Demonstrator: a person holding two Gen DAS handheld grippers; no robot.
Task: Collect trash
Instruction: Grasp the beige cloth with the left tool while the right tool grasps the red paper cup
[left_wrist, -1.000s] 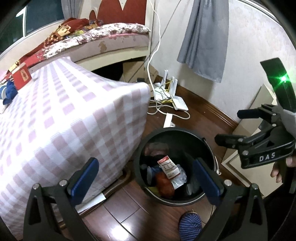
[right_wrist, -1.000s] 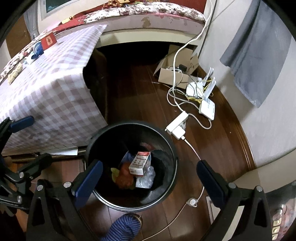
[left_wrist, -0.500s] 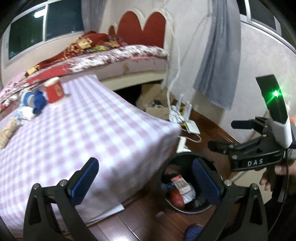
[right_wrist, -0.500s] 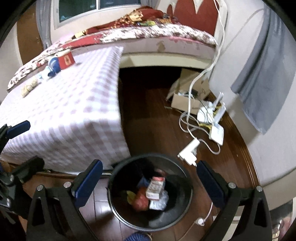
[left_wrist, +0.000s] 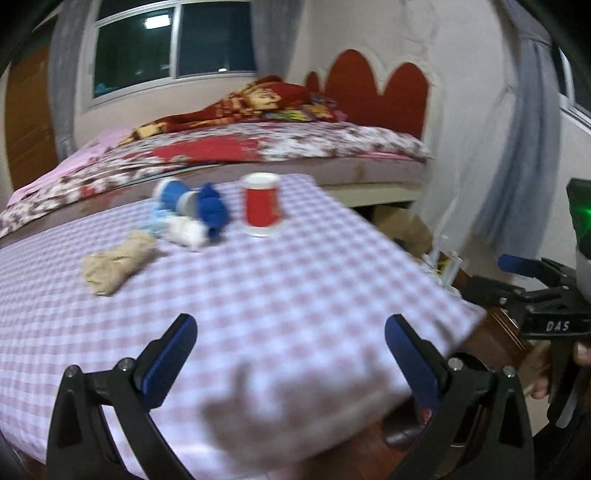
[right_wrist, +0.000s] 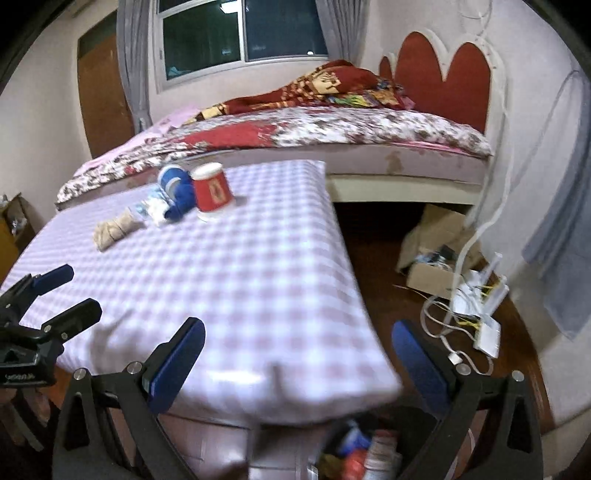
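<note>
Left wrist view: the right gripper (left_wrist: 517, 275) reads "DAS". Both views have swung up from the bin since 1 second ago. The left gripper (left_wrist: 291, 363) gapes empty over the checked table (left_wrist: 314, 295); a red cup (left_wrist: 261, 208) stands beyond.

Right wrist view: the right gripper's jaws are spread, empty. The trash bin (right_wrist: 362, 454) sits below the table edge, a bed (right_wrist: 332, 140) behind.

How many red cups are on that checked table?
1. The red cup stands upside down near the table's far edge, right of the blue bundle; nothing seems to hide another.
</note>
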